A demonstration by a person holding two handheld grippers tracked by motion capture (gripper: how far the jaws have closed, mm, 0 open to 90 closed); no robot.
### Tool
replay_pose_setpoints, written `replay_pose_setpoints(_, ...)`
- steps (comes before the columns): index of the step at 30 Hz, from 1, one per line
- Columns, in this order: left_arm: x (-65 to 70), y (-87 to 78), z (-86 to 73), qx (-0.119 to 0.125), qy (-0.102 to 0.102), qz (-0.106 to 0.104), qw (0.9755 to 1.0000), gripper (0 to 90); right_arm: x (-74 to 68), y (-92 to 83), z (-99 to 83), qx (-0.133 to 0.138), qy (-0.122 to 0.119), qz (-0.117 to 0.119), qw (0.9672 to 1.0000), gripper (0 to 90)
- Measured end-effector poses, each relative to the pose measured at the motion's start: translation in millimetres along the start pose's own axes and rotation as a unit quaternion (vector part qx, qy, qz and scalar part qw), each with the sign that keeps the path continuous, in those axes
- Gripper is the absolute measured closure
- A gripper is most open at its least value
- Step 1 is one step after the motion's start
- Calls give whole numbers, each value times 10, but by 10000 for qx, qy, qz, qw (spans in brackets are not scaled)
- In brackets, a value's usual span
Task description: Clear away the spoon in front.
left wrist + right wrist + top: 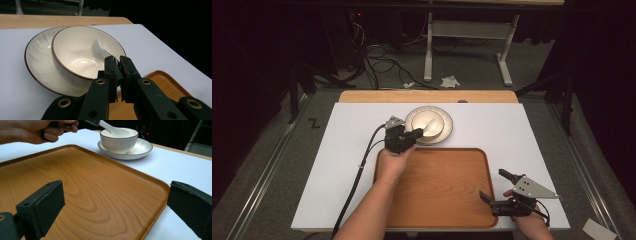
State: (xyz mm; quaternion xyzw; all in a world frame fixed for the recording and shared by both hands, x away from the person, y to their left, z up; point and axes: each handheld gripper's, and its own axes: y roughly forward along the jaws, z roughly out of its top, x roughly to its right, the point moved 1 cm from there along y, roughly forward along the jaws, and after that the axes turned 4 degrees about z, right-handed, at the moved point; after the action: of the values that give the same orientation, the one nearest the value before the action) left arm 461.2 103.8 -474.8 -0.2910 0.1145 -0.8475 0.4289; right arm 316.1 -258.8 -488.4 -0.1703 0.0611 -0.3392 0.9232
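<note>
Near the middle of the high view, the left tongs [416, 134] are clamped on the handle of a white spoon [101, 48], whose scoop rests inside the bowl [75, 52]. The bowl sits on a plate [37, 57] on the white bench [492, 125], just above the wooden tray [442, 190]. At the lower right of the high view, the right tongs [496, 186] stand wide with nothing between them, over the tray's right edge.
</note>
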Motion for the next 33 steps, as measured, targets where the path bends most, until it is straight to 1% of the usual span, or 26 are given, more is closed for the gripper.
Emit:
replay_pose_setpoints(3,23,-3,7,29,89,0,10000,856,-5,-1,2,8,25,-6,10000,24)
replay_pose_setpoints(4,31,-8,10,49,118,12,9999,856,-2,-1,2,9,-7,5,10000,24)
replay_pose_setpoints(10,45,-43,18,145,230,35,9996,856,-2,-1,1,1,-1,-1,10000,24)
replay_pose_setpoints(11,47,-52,21,129,255,47,9996,856,-2,0,0,-2,0,-2,10000,24)
replay_pose_setpoints(15,72,-94,30,217,408,93,9989,856,-3,2,1,3,-13,6,10000,24)
replay_pose_setpoints(17,80,-113,32,218,490,109,9985,856,-7,3,1,-7,-1,2,10000,24)
replay_pose_setpoints(21,95,-135,32,272,585,144,9978,856,-8,6,0,-12,8,3,10000,24)
replay_pose_setpoints(23,103,-149,35,303,619,145,9975,856,-8,9,0,-12,-9,1,10000,24)
replay_pose_setpoints(25,107,-161,39,316,640,95,9974,856,-11,9,1,-12,-14,2,10000,24)
replay_pose_setpoints(31,124,-210,50,375,733,123,9965,856,-11,10,-1,-24,8,1,10000,24)
replay_pose_setpoints(33,133,-240,58,405,768,92,9962,856,-11,10,-2,-28,17,0,10000,24)
